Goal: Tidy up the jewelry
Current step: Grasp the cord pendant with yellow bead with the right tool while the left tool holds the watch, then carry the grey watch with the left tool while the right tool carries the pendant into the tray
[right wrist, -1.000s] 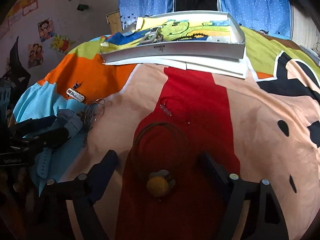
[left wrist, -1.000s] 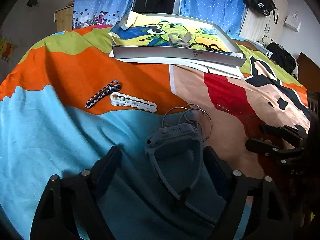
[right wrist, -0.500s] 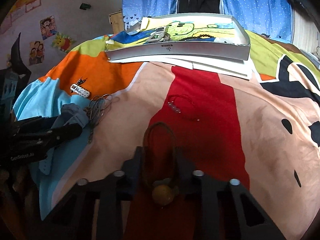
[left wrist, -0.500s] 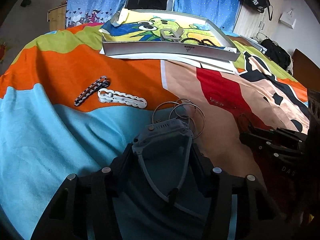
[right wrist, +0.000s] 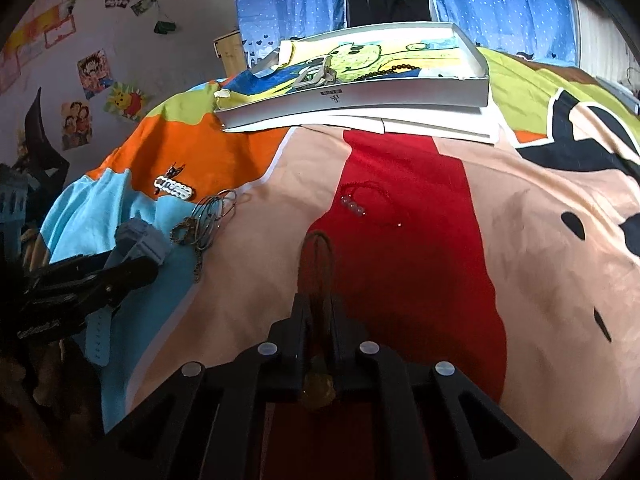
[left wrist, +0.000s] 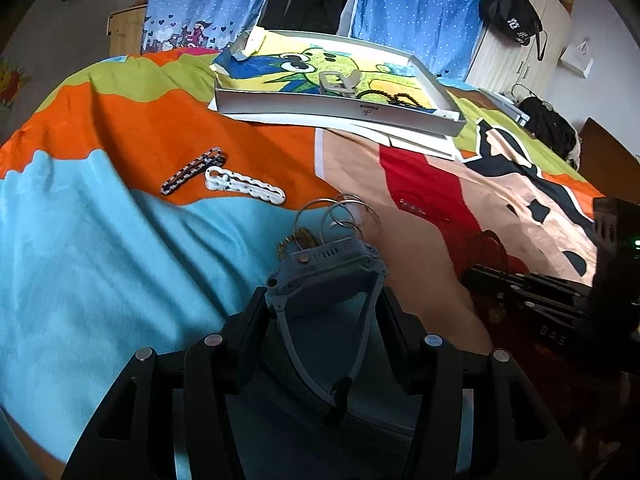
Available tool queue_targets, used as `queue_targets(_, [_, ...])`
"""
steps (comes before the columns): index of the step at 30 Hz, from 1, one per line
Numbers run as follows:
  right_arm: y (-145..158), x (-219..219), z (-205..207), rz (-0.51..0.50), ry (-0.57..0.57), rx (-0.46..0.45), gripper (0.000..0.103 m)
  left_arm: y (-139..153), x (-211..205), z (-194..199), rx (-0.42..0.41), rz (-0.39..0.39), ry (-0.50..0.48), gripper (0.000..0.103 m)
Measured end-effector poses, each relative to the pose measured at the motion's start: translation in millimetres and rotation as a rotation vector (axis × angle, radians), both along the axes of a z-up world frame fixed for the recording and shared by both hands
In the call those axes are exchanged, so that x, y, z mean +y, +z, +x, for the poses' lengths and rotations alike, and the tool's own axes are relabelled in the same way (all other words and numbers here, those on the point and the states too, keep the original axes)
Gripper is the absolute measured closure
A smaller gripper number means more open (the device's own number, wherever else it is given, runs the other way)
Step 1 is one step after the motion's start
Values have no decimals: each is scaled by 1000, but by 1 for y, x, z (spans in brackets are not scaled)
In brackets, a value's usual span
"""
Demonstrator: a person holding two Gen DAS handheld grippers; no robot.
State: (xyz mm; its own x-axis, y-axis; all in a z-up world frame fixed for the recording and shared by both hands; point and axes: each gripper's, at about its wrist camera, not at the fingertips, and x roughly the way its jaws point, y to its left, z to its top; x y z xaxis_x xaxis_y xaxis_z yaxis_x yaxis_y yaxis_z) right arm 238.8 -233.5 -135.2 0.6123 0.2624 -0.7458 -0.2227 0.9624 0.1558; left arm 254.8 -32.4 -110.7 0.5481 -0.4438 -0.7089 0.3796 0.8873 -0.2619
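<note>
My left gripper (left wrist: 326,312) is shut on a blue-grey watch (left wrist: 326,270), held just above the bedspread; it also shows in the right wrist view (right wrist: 140,240). My right gripper (right wrist: 318,312) is shut on a dark cord necklace (right wrist: 318,252) with a yellow pendant (right wrist: 318,388). Silver hoops (left wrist: 340,216) and a small gold chain (left wrist: 294,240) lie just beyond the watch. A black-and-white bracelet (left wrist: 194,170) and a white link bracelet (left wrist: 244,186) lie on the orange patch. A red bead bracelet (right wrist: 360,206) lies on the red patch.
A white tray (left wrist: 340,110) with a cartoon lining stands at the back, holding a pale clip (left wrist: 338,80) and dark beads (left wrist: 394,98). White sheets (right wrist: 432,124) lie under it. The right gripper shows at the right edge of the left wrist view (left wrist: 532,292).
Both grippers have closed: the left on the watch, the right on the cord necklace. Both items have lifted slightly off the bedspread.
</note>
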Motion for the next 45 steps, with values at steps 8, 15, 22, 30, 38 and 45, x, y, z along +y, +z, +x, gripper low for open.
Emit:
queue_targets(8, [5,4,-6,17,23,-10,98,6,-4,-9,1,-27,-5,55])
queue_targets(15, [29,3,8,41,51,-71,99,20,-2,5,-16,-73,40,55])
queue_targets(22, [55,1,46,73,87,-130,99,34,3,33,-32,-110,103,55])
queue_targets(30, [101,-8,121,144,110,-205,99,70,0,105,-105,-116,139,55])
queue_targets(38, [112,-2,208,128,113,-242,99,83,-9,192,-136,-96,167,55])
queue_targets(45, [80,-16,249,139,58,-177,99,54,-23,248,-66,-42,178,55])
